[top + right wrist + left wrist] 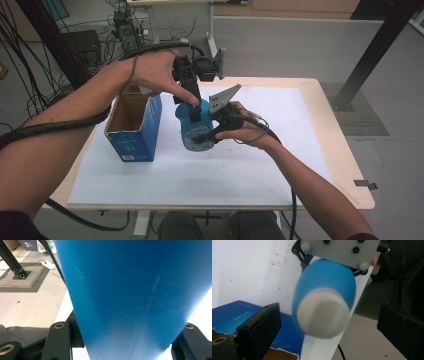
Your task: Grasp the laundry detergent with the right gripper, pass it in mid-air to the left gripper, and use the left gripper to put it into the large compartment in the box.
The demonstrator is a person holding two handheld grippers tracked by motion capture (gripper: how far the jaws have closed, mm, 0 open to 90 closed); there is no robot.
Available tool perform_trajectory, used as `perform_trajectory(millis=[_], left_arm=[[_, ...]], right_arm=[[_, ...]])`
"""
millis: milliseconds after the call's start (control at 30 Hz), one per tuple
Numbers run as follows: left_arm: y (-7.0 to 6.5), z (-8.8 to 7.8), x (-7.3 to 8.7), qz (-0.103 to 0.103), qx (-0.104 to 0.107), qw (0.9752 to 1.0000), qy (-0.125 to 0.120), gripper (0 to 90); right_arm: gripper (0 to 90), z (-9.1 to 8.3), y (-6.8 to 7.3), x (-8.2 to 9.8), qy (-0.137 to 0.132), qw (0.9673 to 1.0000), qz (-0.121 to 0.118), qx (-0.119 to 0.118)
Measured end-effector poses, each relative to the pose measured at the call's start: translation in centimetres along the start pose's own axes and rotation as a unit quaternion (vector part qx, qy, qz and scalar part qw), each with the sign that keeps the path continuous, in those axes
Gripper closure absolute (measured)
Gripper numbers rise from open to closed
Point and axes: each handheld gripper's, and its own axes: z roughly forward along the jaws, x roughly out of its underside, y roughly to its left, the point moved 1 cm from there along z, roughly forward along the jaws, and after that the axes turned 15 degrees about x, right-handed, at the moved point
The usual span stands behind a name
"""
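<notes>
A blue bottle with a white end is held above the white table sheet, just right of an open blue cardboard box. My right gripper is shut on the bottle's body from the right; in the right gripper view the blue wall sits tight between the jaws. My left gripper points down from above at the bottle's top. In the left gripper view its jaws stand wide apart on either side of the white end without touching it.
The box is open at the top, with a torn brown rim. A white sheet covers most of the wooden table. A black frame post stands at the back right, and cables lie at the back left.
</notes>
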Motion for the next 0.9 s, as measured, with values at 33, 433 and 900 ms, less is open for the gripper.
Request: perform_trajectory(millis=[33,433,900], left_arm=[[0.0,0.0,0.0,0.0,-0.001,1.0,0.0,5.4],[0.3,0.9,-0.2,0.003,0.011,0.9999,0.001,5.1],[0.1,1.2,-0.7,0.01,0.011,0.9999,-0.001,5.6]], right_arm=[[42.1,0.0,0.0,-0.1,0.0,1.0,-0.001,0.0],[42.2,-0.2,0.2,-0.5,-0.014,0.9999,0.0,0.0],[42.1,-0.7,-0.2,-0.6,-0.028,0.9996,0.005,0.006]])
